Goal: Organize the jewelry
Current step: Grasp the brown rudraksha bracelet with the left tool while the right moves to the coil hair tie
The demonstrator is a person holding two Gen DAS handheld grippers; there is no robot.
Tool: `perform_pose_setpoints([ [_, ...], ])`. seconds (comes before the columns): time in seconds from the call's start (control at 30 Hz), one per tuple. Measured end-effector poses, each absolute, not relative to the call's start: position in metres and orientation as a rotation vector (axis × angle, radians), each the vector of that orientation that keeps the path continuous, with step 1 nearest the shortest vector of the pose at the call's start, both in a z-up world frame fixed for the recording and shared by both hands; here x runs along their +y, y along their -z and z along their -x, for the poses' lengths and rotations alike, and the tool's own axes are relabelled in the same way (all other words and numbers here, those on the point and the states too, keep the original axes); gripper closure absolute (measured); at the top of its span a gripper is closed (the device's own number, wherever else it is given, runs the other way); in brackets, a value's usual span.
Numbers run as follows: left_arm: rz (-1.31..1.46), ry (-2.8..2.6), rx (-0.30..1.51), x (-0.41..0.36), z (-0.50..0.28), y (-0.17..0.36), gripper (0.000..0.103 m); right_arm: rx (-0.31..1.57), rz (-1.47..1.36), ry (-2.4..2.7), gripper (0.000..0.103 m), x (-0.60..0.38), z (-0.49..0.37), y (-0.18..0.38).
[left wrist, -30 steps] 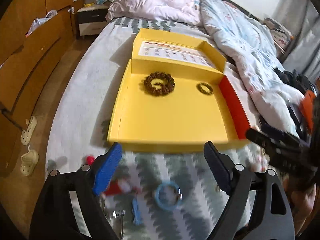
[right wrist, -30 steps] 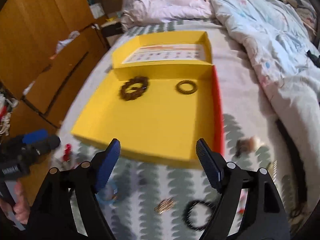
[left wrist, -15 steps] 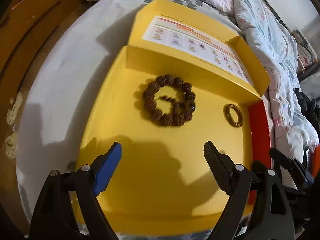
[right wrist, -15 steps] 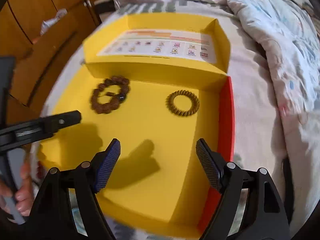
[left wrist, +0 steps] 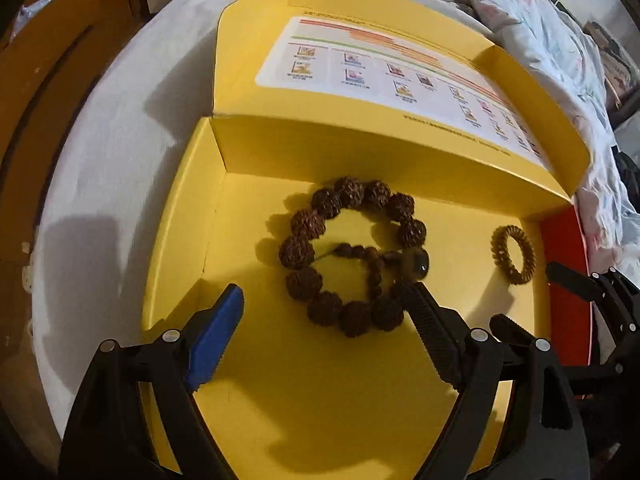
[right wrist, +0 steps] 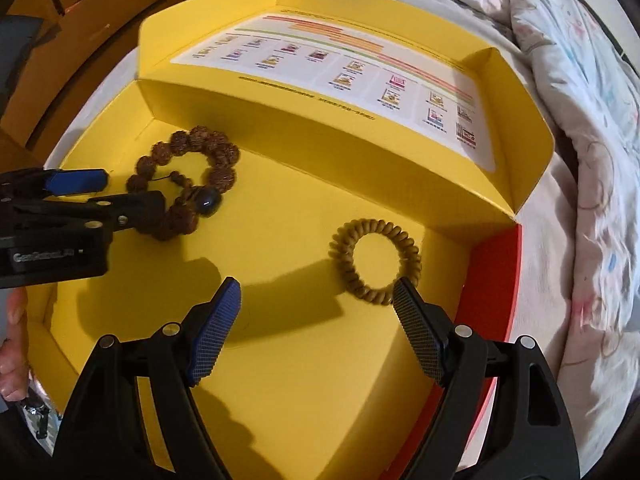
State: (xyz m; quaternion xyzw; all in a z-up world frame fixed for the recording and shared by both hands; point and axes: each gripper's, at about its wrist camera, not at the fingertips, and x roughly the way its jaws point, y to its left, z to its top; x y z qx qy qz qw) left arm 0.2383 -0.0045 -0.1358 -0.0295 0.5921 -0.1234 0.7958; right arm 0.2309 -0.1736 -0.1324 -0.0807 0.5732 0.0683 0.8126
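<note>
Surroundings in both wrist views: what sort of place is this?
Most likely a bedroom: the yellow box sits on a bed, with a rumpled duvet beside it and wooden wardrobe doors alongside.

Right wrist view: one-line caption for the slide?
Open right gripper over a yellow box, beside a tan coil bracelet; left gripper at the brown bead bracelet.

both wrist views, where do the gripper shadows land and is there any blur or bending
Left wrist view: the left gripper throws dark shadows on the yellow box floor; the fisheye bows the box walls. Right wrist view: the right gripper shadows the floor beside the tan coil bracelet; the bedding smears at the edge.
</note>
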Motion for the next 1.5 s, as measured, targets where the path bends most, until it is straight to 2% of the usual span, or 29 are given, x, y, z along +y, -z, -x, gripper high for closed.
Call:
perform_pose_setpoints([
  [0.7,-0.024,0.249,1.233,-0.020,-0.245,0.139,0.022,1.238,-0.001,-0.148,0.025,-0.182,-0.244,0.143],
  [0.87,-0.073,0.209,1.225,-0.019,-0.246,0.141,0.036,1.249,0.026,-0.119,0.033,-0.178,-0.249,0.151],
  [1.0,-0.098,0.197,1.220,-0.021,-0.248,0.143,0.038,1.247,0.031,-0.108,0.036,-0.177,-0.250,0.152],
  [1.1,-0.129,0.178,1.215,-0.022,-0.248,0.145,0.043,1.244,0.053,-0.097,0.042,-0.176,-0.249,0.152],
  [1.23,-0.174,0.156,1.206,-0.025,-0.249,0.148,0.051,1.250,0.057,-0.078,0.044,-0.172,-0.248,0.153],
  [1.33,-0.158,0.190,1.218,-0.028,-0.248,0.149,0.069,1.262,0.053,-0.062,0.048,-0.167,-0.248,0.153],
  [1.5,-0.172,0.195,1.212,-0.031,-0.245,0.147,0.075,1.277,0.047,-0.070,0.059,-0.165,-0.246,0.149],
])
